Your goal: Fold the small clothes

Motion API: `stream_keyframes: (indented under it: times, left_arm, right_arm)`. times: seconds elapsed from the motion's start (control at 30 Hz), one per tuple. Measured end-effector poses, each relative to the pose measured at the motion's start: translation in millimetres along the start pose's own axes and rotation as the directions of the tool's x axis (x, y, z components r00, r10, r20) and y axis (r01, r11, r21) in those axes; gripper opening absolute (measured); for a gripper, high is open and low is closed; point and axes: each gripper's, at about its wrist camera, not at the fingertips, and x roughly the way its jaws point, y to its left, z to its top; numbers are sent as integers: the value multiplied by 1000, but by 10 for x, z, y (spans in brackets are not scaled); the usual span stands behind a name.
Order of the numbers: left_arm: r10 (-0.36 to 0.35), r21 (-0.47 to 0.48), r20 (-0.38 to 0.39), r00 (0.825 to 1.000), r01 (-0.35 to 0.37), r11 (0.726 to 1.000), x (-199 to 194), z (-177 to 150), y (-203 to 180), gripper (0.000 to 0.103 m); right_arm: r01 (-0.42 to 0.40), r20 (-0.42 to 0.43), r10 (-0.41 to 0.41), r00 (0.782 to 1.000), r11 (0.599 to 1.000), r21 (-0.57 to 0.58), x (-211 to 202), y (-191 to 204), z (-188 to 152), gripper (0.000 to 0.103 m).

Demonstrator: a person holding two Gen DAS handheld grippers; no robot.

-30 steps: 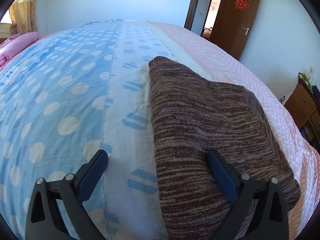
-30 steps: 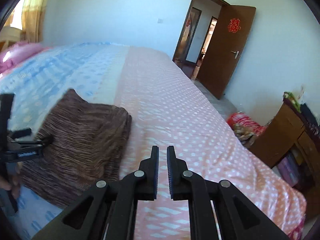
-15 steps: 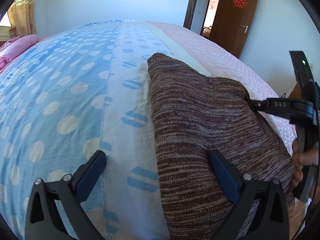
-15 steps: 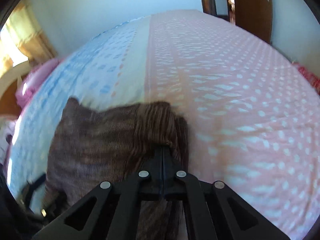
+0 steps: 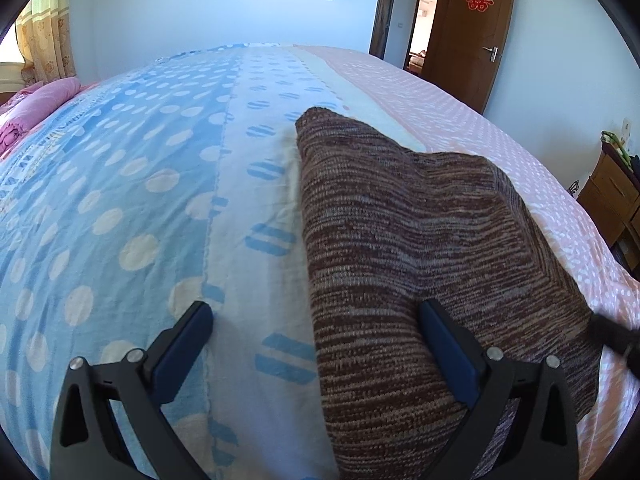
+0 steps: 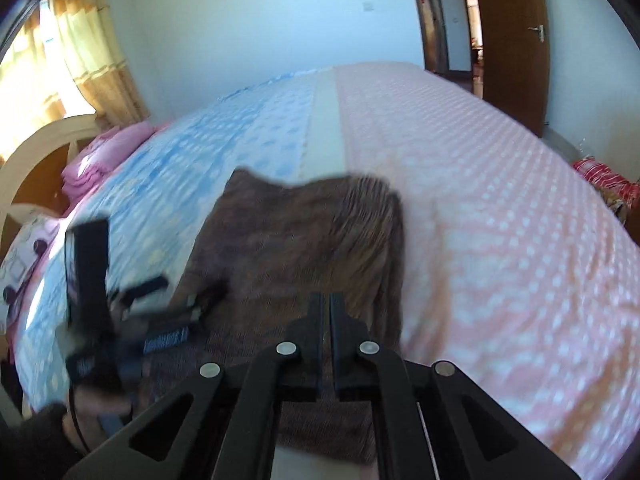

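Note:
A brown striped knit garment (image 5: 420,248) lies folded on the bed, over the seam between the blue dotted and pink dotted sheet. My left gripper (image 5: 316,336) is open wide over its near left edge, the right finger (image 5: 448,348) resting on the knit, the left finger on the sheet. In the right wrist view the garment (image 6: 304,240) lies ahead, blurred. My right gripper (image 6: 326,312) is shut and empty, above the garment's near part. The left gripper (image 6: 168,320) shows there at the garment's left edge.
The bed sheet is blue with dots (image 5: 100,200) on the left and pink (image 6: 500,220) on the right. Pink bedding (image 6: 104,156) lies by the headboard. A wooden cabinet (image 5: 612,196) stands right of the bed, a brown door (image 5: 476,28) beyond.
My right gripper has drawn back from the garment's right fold and lifted; it no longer pinches the cloth. The left gripper has hardly moved. The garment lies as before.

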Motion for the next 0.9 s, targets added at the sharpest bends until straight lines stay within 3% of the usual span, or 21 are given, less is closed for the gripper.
stream_keyframes:
  times: [0.1, 0.2, 0.27, 0.3, 0.37, 0.43, 0.47, 0.5, 0.53, 0.63, 0.77, 0.9]
  left_arm:
    - [7, 9, 1, 1000, -7, 1000, -4, -4, -14, 103]
    - [-3, -3, -6, 1000, 3, 1000, -3, 2, 18, 103]
    - [-17, -12, -13, 1000, 17, 1000, -12, 5, 37, 103]
    - [-32, -15, -18, 999, 32, 999, -23, 8, 49, 103]
    - [-107, -16, -42, 993, 107, 994, -75, 37, 100, 103]
    - [-153, -11, -25, 988, 153, 988, -170, 95, 120, 101]
    - [-154, -5, -7, 988, 154, 988, -210, 131, 120, 101]
    - [-152, -1, 10, 988, 152, 988, -242, 171, 115, 101]
    - [-157, -3, 22, 987, 157, 988, -259, 230, 107, 101]
    - [-193, -21, 23, 981, 193, 981, -190, 416, 54, 98]
    - [-172, -74, -20, 985, 170, 983, 96, 557, 19, 84]
    - [-143, -135, -78, 987, 132, 982, 344, 481, 63, 83]
  right_arm:
    - [12, -102, -11, 995, 1000, 13, 230, -48, -192, 3]
    - [-19, -58, 27, 998, 992, 127, 93, -188, -225, 3]
    - [-13, -35, 17, 999, 991, 131, 17, -194, -217, 3]
    - [-18, 22, 16, 1000, 994, 112, -158, -178, -179, 3]
    - [-27, 76, 19, 997, 995, 98, -298, -205, -104, 6]
    - [-21, 117, 9, 993, 995, 101, -416, -281, -47, 27]
    - [-9, 131, -4, 991, 995, 103, -433, -325, -32, 53]
    - [-9, 131, -4, 991, 995, 103, -433, -325, -32, 69]
    - [19, 164, -38, 986, 993, 113, -443, -373, 68, 70]
    - [14, 164, -35, 986, 992, 125, -379, -442, 164, 70]
    - [16, 120, -32, 992, 990, 138, -28, -564, 400, 70]
    - [6, 80, -15, 997, 994, 109, 257, -568, 522, 70]
